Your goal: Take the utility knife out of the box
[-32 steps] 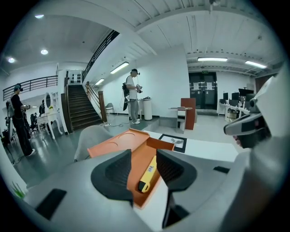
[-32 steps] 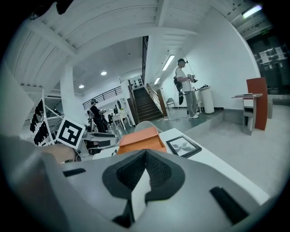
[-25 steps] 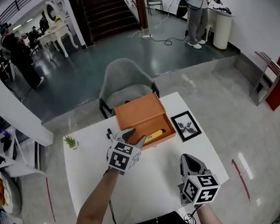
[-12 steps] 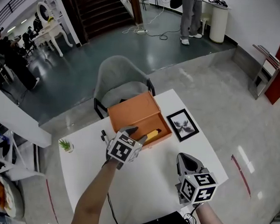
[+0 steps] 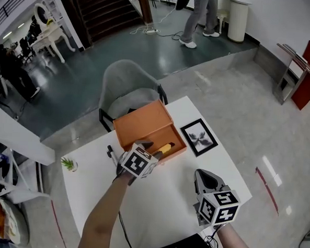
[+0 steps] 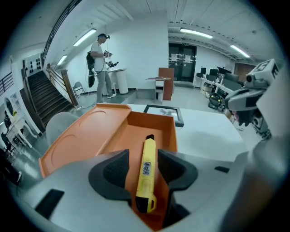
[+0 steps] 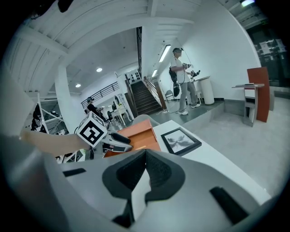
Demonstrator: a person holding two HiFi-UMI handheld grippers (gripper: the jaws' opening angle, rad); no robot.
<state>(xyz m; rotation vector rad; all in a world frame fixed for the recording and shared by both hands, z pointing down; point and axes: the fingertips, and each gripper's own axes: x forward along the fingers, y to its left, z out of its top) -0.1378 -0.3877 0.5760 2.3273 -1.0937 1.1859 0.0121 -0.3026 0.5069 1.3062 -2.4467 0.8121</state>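
Yellow utility knife (image 6: pixel 146 174): laid lengthwise in the open orange box (image 6: pixel 131 136). Left gripper (image 6: pixel 143 159): 2 jaws held apart, 1 on each side of the handle, nothing clamped. Right gripper (image 7: pixel 146 156): jaws closed together, empty. Risk: if only the tail is pinched, the knife may be tipped or dropped; the box wall may be snagged.

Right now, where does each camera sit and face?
Head view: on the person's head, looking steeply down at the white table; both forearms, left gripper and right gripper show.
Left gripper view: on the left gripper, looking along its open jaws at the utility knife in the orange box; right gripper at right.
Right gripper view: on the right gripper, looking past its shut jaws across the table to the picture frame; left gripper and forearm show.
Shared: all three see the box.
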